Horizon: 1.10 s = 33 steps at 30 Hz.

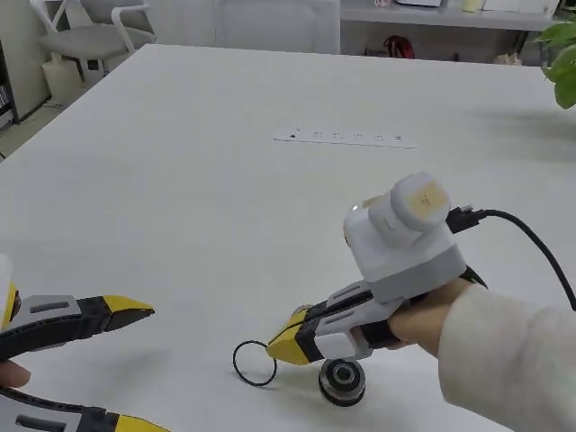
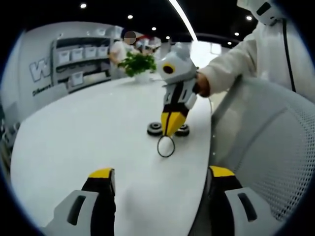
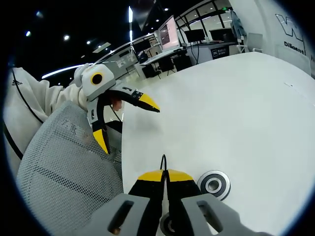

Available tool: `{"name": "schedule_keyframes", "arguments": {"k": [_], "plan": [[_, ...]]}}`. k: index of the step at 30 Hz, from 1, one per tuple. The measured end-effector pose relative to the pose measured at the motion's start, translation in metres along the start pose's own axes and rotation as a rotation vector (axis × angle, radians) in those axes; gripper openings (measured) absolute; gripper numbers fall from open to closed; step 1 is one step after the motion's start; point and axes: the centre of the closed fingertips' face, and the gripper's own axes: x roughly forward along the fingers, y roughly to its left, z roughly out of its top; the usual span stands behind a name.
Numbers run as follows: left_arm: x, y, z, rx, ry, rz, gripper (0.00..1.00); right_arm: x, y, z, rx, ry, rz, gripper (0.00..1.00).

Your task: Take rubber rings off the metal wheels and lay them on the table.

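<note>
Pinching the black rubber ring [image 1: 255, 363] by its rim, the right gripper [image 1: 286, 346] is clenched near the bench's [image 1: 270, 180] near edge. The ring seems to touch the surface. A metal wheel [image 1: 342, 380] sits just beside it, half hidden under the jaws. The left gripper [image 2: 161, 172] gapes, released, and is cut off at the head view's corner.

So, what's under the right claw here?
A metal wheel on the table, partly covered by the right claw, which pinches a rubber ring. The wheel's upper part is hidden.

Power strip [image 1: 346, 138], chair [image 1: 90, 34], leafy plant [image 1: 563, 59]
</note>
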Motion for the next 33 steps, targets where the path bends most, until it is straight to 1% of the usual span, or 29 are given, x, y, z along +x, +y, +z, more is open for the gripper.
{"name": "schedule_keyframes", "arguments": {"k": [6,10,13,18,21,25,26,29,31,33], "plan": [[0.000,0.001,-0.001,-0.014,-0.001,0.006,0.84,0.005,-0.003,0.000,-0.002,0.005,-0.010,0.00],[0.000,0.001,-0.001,-0.016,-0.002,0.008,0.84,0.007,-0.007,-0.002,-0.012,0.005,-0.025,0.00],[-0.001,0.001,0.000,-0.018,-0.004,0.008,0.84,0.007,-0.007,-0.002,-0.011,-0.001,-0.022,0.00],[-0.001,0.002,0.001,-0.019,-0.001,0.009,0.84,0.005,-0.009,0.000,-0.037,-0.007,-0.036,0.04],[0.000,0.002,0.002,-0.015,0.000,0.009,0.85,0.001,-0.010,0.002,-0.042,-0.016,-0.041,0.08],[-0.001,0.004,0.006,-0.009,-0.004,0.011,0.84,-0.008,-0.011,0.008,-0.055,-0.038,-0.041,0.10],[-0.001,0.004,0.007,-0.007,-0.004,0.012,0.84,-0.011,-0.010,0.011,-0.062,-0.048,-0.039,0.11],[-0.001,0.004,0.010,-0.003,-0.006,0.011,0.84,-0.019,-0.013,0.016,-0.080,-0.072,-0.054,0.14],[-0.001,0.005,0.011,-0.001,-0.005,0.012,0.84,-0.027,-0.015,0.020,-0.077,-0.089,-0.062,0.15],[-0.001,0.006,0.013,0.001,-0.006,0.012,0.84,-0.036,-0.016,0.024,-0.080,-0.117,-0.066,0.16]]}}
